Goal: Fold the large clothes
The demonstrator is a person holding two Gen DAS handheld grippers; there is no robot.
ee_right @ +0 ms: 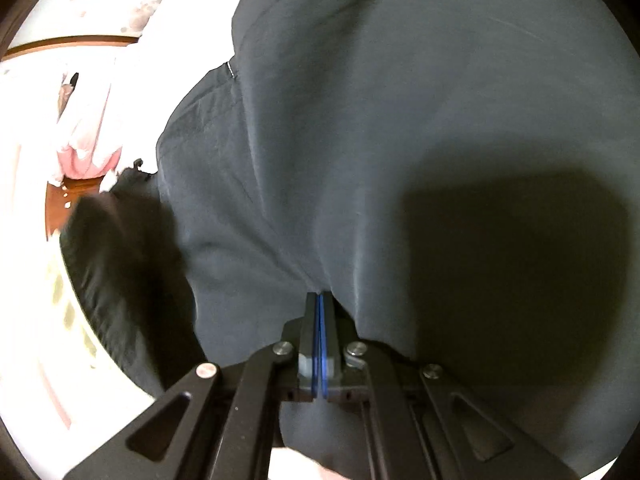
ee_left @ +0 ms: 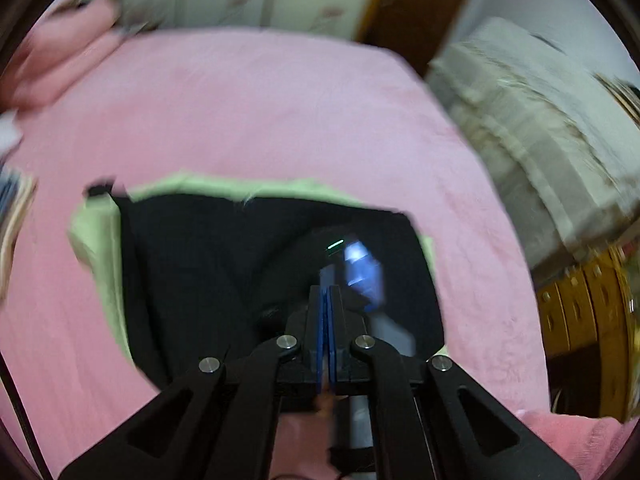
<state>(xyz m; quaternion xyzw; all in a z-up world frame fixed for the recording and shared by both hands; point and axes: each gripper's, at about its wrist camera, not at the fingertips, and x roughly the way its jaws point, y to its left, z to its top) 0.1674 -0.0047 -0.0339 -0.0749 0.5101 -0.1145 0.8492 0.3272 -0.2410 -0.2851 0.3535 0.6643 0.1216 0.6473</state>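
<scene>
- The left gripper (ee_left: pixel 328 292), its jaws pressed together with nothing visibly between them, hangs above a dark garment (ee_left: pixel 240 272) lying on a pale green cloth (ee_left: pixel 94 248) spread over a pink bed cover (ee_left: pixel 260 120).
- The right gripper (ee_right: pixel 320 300) is clenched on a fold of the same dark garment, whose fabric fills most of its view and drapes away from the pinch.
- Likely trouble: held at one point only (the left holds nothing), the slack cloth could sag, bunch or slide from the pads, leaving a crooked fold; a tug might also drag the green cloth askew.
- A folded grey blanket (ee_left: pixel 540 120) lies beside the bed.
- No brand, label or legible writing shows in either view.
</scene>
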